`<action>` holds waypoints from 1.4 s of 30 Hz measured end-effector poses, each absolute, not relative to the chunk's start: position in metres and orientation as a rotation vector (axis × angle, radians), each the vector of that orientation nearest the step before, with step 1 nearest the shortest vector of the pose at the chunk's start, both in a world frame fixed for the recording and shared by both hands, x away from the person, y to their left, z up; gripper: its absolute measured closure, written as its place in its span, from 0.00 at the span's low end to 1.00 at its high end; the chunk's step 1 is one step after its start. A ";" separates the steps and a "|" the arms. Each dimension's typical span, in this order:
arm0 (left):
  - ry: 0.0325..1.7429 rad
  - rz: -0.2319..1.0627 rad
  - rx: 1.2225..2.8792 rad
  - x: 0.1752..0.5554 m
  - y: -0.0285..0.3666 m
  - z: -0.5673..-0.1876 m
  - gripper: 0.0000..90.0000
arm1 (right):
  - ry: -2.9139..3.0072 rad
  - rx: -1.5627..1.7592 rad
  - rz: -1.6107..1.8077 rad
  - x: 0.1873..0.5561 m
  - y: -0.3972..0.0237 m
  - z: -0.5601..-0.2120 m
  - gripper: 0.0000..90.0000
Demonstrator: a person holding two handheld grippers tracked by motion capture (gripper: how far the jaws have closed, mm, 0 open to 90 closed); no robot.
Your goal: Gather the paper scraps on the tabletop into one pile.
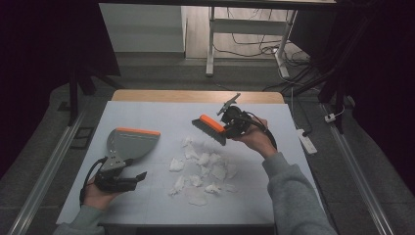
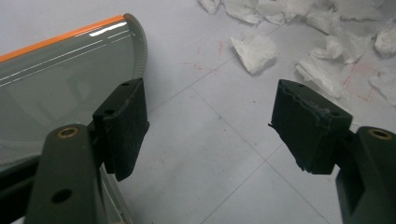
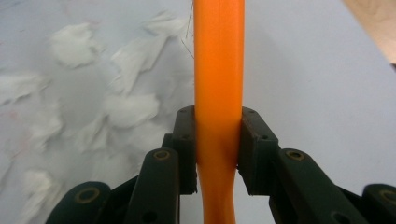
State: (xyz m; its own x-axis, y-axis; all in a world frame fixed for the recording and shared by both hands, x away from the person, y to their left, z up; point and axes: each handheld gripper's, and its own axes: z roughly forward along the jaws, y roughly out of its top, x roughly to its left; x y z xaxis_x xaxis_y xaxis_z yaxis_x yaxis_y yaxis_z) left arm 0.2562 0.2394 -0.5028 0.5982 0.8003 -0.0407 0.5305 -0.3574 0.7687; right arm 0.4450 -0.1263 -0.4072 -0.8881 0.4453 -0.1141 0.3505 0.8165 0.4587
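The right gripper [image 3: 217,149] pinches the orange plastic handle of the small hand brush [image 3: 218,84] in the middle of the right gripper view. In the high view the brush [image 1: 211,128] sits mid-frame, above the white torn paper scraps [image 1: 201,171]. The left gripper [image 2: 210,123] is spread wide with nothing between its jaws. The grey plastic dustpan with an orange edge [image 1: 128,142] lies at the left, and its handle is hard to make out behind that gripper.

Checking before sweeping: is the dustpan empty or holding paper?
Empty: the dustpan tray looks bare; paper scraps lie on the table beside it.
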 end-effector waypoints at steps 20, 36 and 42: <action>1.033 0.424 2.033 0.258 0.244 -0.503 0.31 | 2.865 0.413 0.349 0.491 -0.044 -0.447 0.79; 1.029 0.428 2.056 0.257 0.240 -0.504 0.31 | 2.972 0.156 0.322 0.434 -0.052 -0.440 0.79; 1.033 0.430 2.057 0.257 0.239 -0.504 0.31 | 2.881 0.276 0.503 0.428 -0.074 -0.415 0.79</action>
